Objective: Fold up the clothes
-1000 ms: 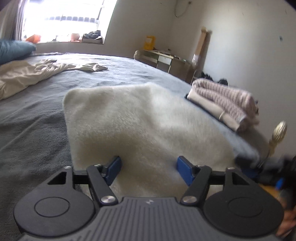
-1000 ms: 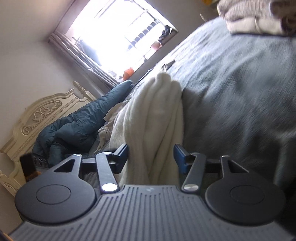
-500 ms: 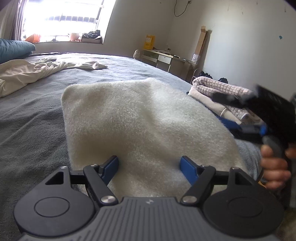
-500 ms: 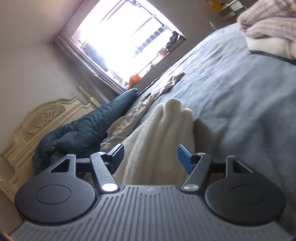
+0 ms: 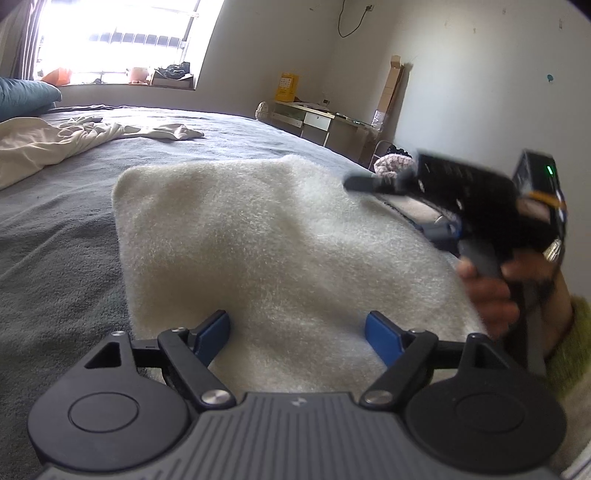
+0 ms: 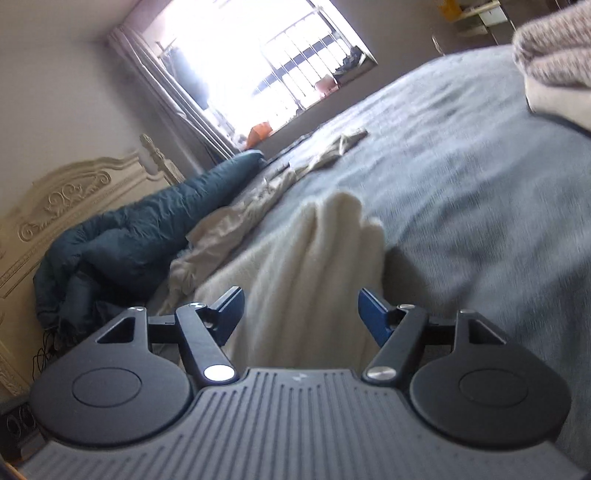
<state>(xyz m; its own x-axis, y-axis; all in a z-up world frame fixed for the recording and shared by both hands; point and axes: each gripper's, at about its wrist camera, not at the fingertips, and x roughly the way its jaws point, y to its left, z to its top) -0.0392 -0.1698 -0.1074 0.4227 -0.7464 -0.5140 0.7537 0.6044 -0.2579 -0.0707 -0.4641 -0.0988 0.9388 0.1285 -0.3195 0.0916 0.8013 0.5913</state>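
— While both sets of jaws have just been opening, what is nearest you?

— My left gripper [image 5: 297, 332] stands wide over the near edge of the folded cream fleece garment [image 5: 266, 236], blue pads clear of the pile. My right gripper [image 6: 301, 312] is spread too, with the stacked layers of that garment's edge running between its fingers but not pinched. I judge the fold finished and let go, which is why it lies flat and square.

— And where does it lie?

— On the grey blanket-covered bed [image 5: 55, 266]. Just beyond to the right is a stack of folded pink and cream knitwear [image 6: 554, 55], probably the done pile. Further off sprawls a crumpled beige garment [image 5: 55, 144], likely next, then a teal duvet [image 6: 129, 236], a carved cream headboard [image 6: 62, 199], a bright window [image 5: 122, 33] and a desk [image 5: 317, 122].
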